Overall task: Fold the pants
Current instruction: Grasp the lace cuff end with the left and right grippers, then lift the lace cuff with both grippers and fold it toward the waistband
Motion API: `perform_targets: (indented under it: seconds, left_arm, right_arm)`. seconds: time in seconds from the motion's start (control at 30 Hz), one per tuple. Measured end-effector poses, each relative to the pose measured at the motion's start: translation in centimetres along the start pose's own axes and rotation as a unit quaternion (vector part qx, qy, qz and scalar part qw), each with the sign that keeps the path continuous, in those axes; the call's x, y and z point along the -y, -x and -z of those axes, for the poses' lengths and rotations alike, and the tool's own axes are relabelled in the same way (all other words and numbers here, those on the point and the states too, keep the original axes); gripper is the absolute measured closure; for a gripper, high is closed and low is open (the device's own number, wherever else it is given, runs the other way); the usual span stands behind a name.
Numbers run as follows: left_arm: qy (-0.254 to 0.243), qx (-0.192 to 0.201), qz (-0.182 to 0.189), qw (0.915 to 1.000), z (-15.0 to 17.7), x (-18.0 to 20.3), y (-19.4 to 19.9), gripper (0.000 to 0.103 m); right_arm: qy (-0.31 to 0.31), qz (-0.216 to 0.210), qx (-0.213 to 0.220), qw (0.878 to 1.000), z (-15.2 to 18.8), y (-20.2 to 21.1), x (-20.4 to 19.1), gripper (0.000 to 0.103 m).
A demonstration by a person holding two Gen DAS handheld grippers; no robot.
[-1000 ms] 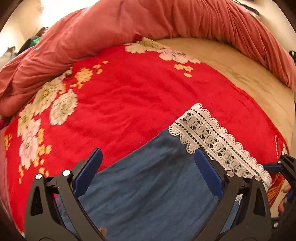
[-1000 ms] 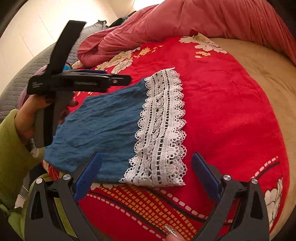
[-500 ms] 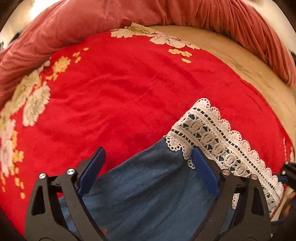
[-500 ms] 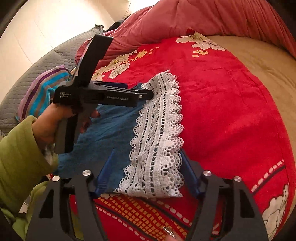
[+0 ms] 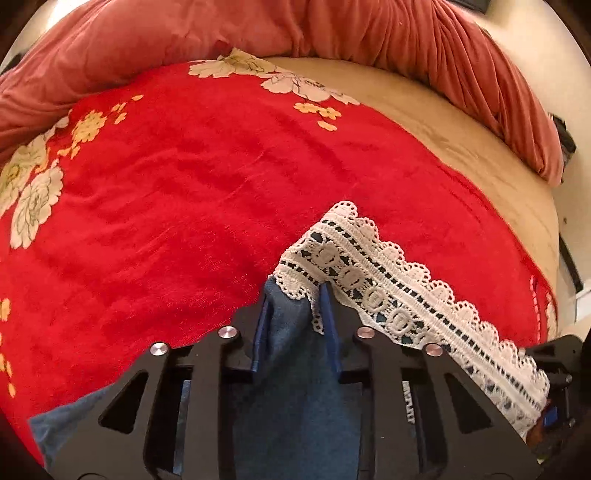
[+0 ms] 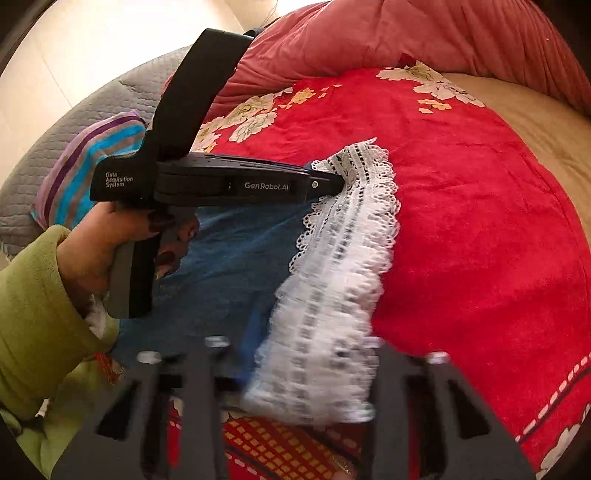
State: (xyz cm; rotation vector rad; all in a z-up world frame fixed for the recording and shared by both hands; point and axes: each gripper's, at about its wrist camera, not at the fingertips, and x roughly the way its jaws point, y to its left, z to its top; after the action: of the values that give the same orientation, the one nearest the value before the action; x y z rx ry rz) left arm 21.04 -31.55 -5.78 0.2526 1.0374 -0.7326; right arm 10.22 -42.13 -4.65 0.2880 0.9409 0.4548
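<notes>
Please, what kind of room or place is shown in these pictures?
Most likely a bedroom, with the work done on a bed. A red floral blanket lies over a beige sheet, a bunched pink duvet lies along the far edge, and a grey quilted cover lies at the side.

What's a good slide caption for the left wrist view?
Left hand-held gripper pinches the blue pants beside their lace hem on a red blanket.

a bed [image 5: 480,155] carries a red floral blanket [image 5: 184,206]; blue lace-hemmed pants [image 6: 229,266] lie on it, a pink quilt [image 5: 332,29] bunched behind.
</notes>
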Motion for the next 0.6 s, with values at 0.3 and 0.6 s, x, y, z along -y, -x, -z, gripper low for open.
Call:
perform_targets:
  seconds: [0.3,0.6]
  left_arm:
    - [0.029,0.058,0.038,0.9971,0.1,-2.3,4.8,0.094]
    - [0.082,0.113,0.048,0.989,2.6,-6.8,10.1,0.094]
  right_arm:
    - [0.054,-0.012,0.026,0.998,-2.0,1.6,-4.3,0.081]
    - [0.133,-0.032,0.017,0.991,-3.5,0.6,-10.9,0.081]
